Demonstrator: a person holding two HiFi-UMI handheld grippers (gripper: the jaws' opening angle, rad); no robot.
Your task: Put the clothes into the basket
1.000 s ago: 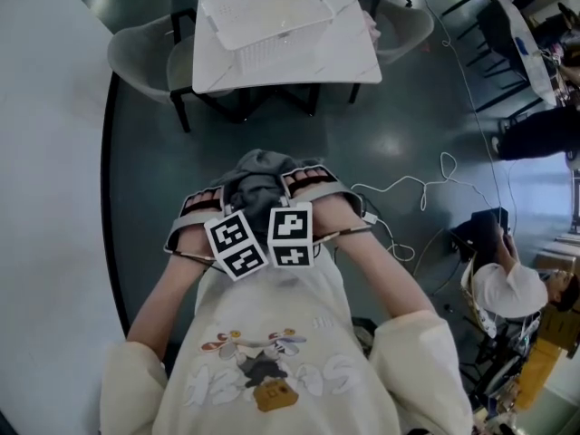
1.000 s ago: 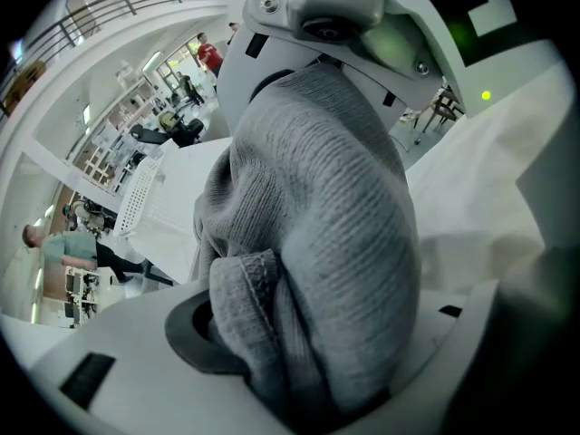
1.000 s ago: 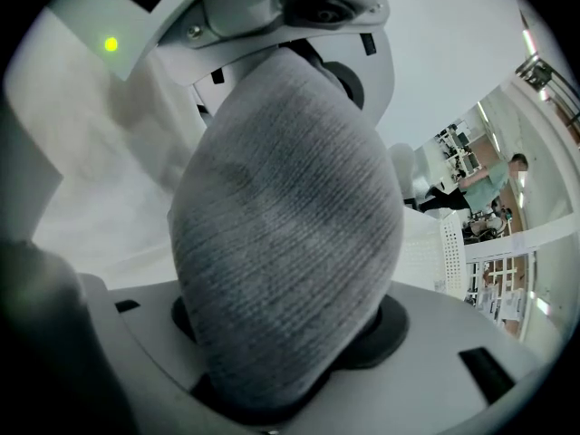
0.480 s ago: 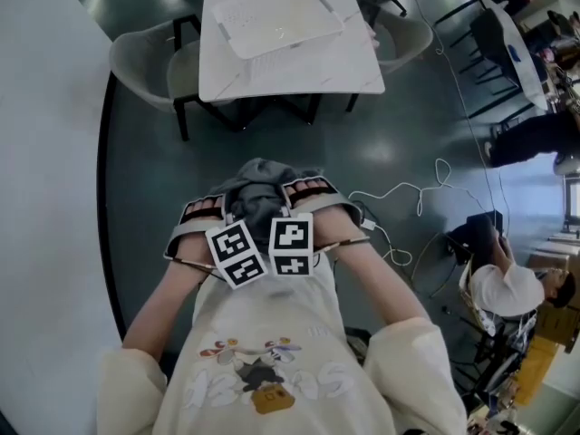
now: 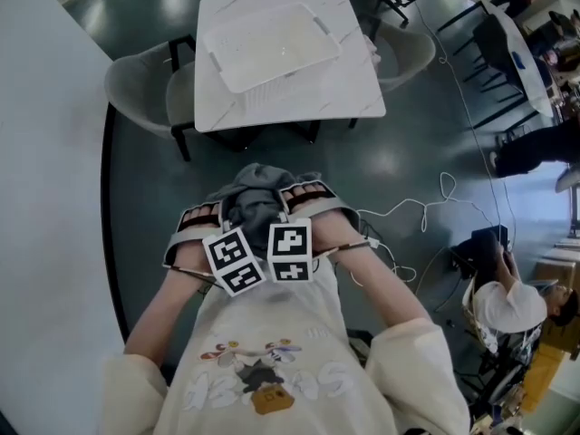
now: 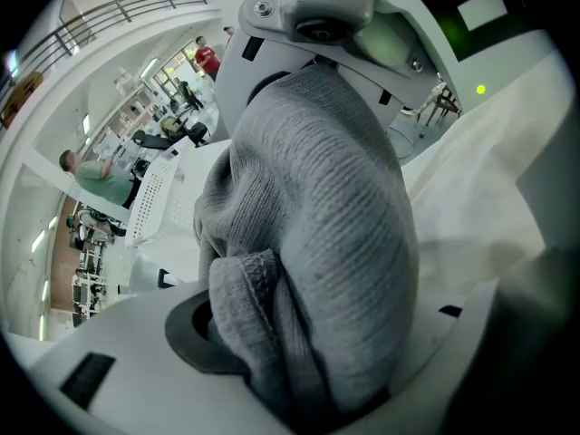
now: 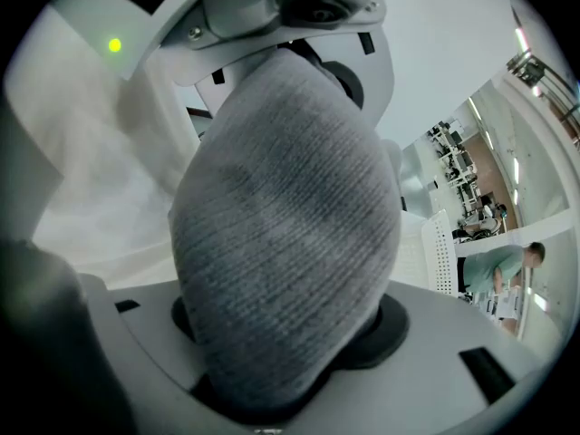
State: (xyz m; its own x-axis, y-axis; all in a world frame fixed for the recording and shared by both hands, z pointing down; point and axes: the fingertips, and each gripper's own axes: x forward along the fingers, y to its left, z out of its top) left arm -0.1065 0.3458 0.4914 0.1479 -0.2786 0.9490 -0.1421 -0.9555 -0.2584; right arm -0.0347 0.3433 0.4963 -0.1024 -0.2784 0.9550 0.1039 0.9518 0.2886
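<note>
From above, the grey cloth is held well away from the basket on the table. The left tongs pinch a thick bunch of it. The right tongs pinch it too, so carry both together over the basket first.

The grey knit garment is soft, matt cloth with fine ribbing, and a stitched hem shows at the lower left of the left gripper view. My left gripper and right gripper are smooth, matt white plastic with dull black pads. At the top of the head view, the basket is white perforated plastic. It sits on a table with a glossy, marble-look top. The dark floor shines with reflections. My sweatshirt is cream cloth, printed.
</note>
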